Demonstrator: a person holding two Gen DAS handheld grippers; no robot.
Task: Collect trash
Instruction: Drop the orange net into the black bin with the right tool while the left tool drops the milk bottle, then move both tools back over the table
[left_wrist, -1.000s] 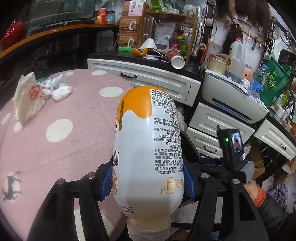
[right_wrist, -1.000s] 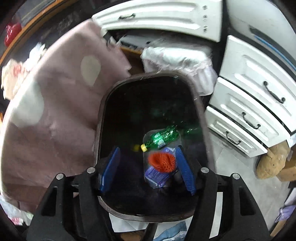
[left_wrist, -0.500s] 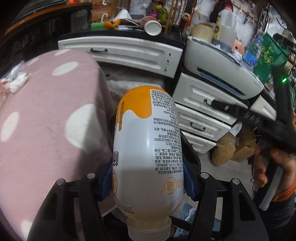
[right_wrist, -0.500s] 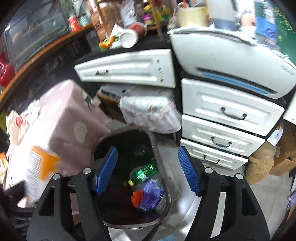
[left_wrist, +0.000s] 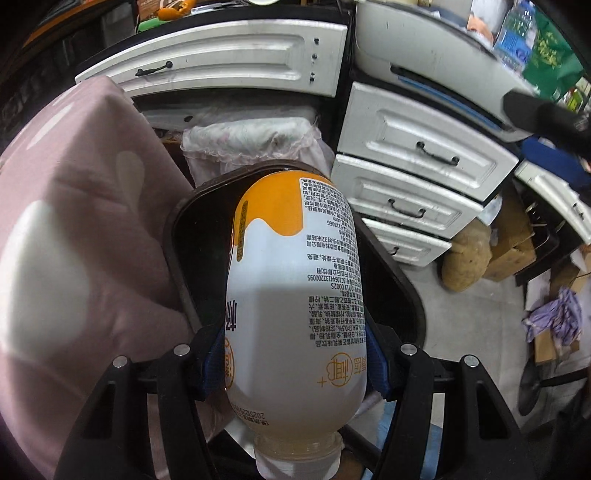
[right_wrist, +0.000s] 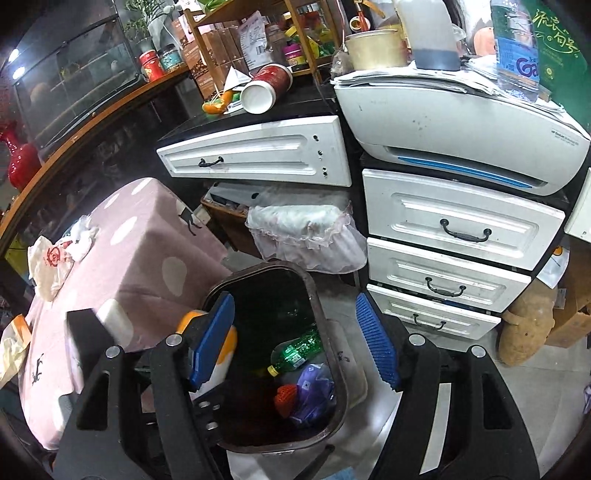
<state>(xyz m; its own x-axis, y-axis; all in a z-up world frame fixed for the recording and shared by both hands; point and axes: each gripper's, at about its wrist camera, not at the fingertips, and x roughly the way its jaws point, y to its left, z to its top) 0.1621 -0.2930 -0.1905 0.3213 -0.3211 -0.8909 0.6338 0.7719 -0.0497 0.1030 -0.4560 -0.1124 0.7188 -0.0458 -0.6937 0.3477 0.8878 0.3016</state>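
My left gripper is shut on a white and orange drink bottle, held neck toward the camera, over the open dark trash bin. In the right wrist view the bin holds a green bottle, a purple wrapper and an orange net. The held bottle shows at the bin's left rim, behind my left blue pad. My right gripper is open and empty, raised above the bin. White bags and crumpled tissue lie on the pink table.
The pink dotted table stands left of the bin. White drawers and a printer stand behind and right. A lace-covered box sits behind the bin. A brown sack lies on the floor at right.
My left gripper carried the bottle off the table and tipped down over the bin. My right gripper rose up and back from the bin, still open.
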